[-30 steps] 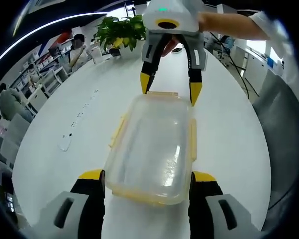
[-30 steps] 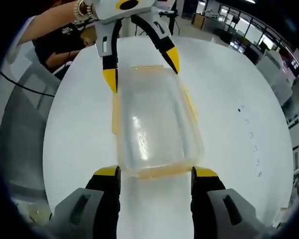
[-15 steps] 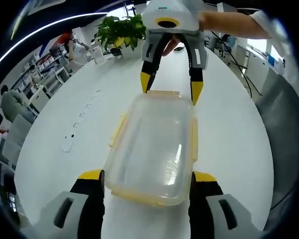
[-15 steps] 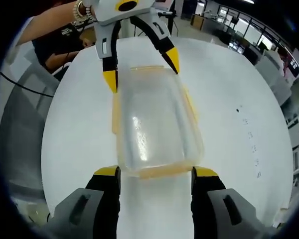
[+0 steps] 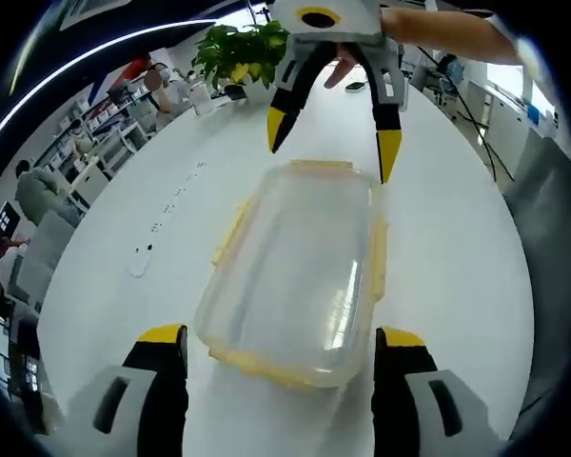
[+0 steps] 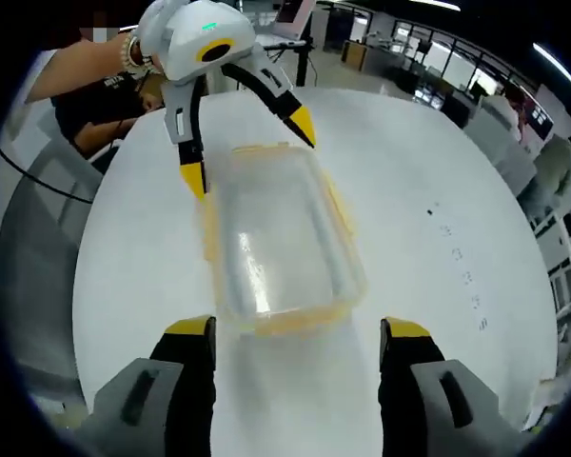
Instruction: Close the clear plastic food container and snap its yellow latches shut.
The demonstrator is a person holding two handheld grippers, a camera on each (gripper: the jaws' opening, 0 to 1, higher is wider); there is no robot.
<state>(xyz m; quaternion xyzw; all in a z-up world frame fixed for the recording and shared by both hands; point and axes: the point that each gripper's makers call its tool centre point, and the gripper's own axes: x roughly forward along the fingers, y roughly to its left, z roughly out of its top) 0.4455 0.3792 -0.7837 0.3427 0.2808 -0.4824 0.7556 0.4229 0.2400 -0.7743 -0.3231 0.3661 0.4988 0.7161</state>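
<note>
We see one clear container lying flat on the white table, lid on, with yellow latches along its edges; whether they are snapped down is hard to tell through the fisheye blur. It sits between our two grippers. In the left gripper view, the left gripper is spread wide at its near end, and the right gripper stands apart at the far end. One potted plant stands far off on the table.
</note>
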